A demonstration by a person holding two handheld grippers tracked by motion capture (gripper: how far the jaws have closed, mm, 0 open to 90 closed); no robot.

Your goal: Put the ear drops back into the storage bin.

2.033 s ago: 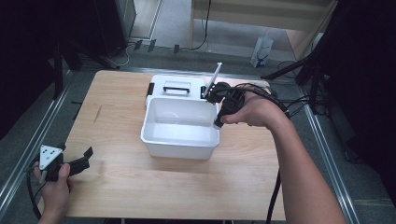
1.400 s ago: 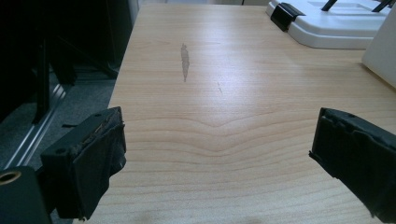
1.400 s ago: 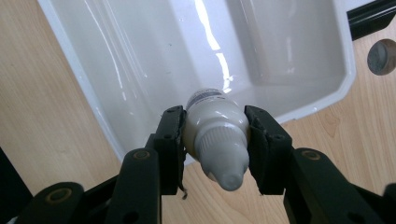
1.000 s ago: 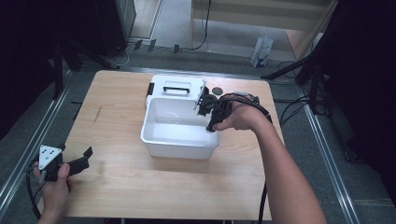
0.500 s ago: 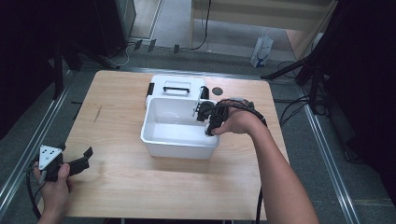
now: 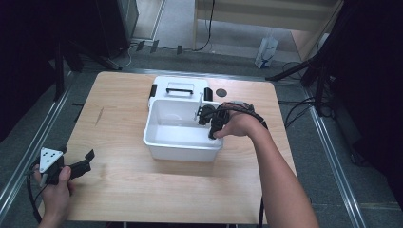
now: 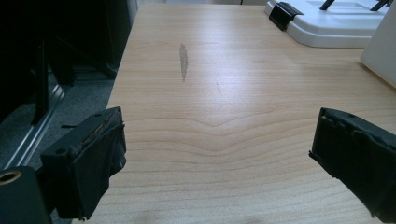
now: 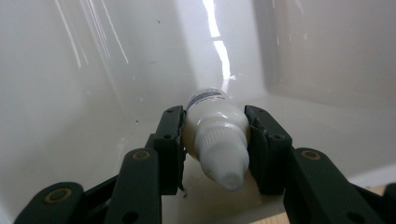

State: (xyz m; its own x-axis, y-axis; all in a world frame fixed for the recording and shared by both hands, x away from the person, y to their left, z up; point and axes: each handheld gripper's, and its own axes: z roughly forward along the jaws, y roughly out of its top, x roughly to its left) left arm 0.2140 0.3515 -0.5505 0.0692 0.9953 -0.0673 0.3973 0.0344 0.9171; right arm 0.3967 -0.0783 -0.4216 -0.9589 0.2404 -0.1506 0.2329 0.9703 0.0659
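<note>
Hanging inside the white plastic tub [image 6: 183,137] at its right wall, right tongs [image 8: 215,140] clenched across small white plastic dropper bottle [image 8: 215,133], long axis toward camera, cap nearest; left tongs [image 7: 215,154] released, well apart over desk [image 7: 219,93].

one white bottle [image 8: 215,135], one white bin [image 6: 183,140], one white lid [image 6: 179,88], two hand-held grippers, one wooden table [image 6: 142,185].
</note>
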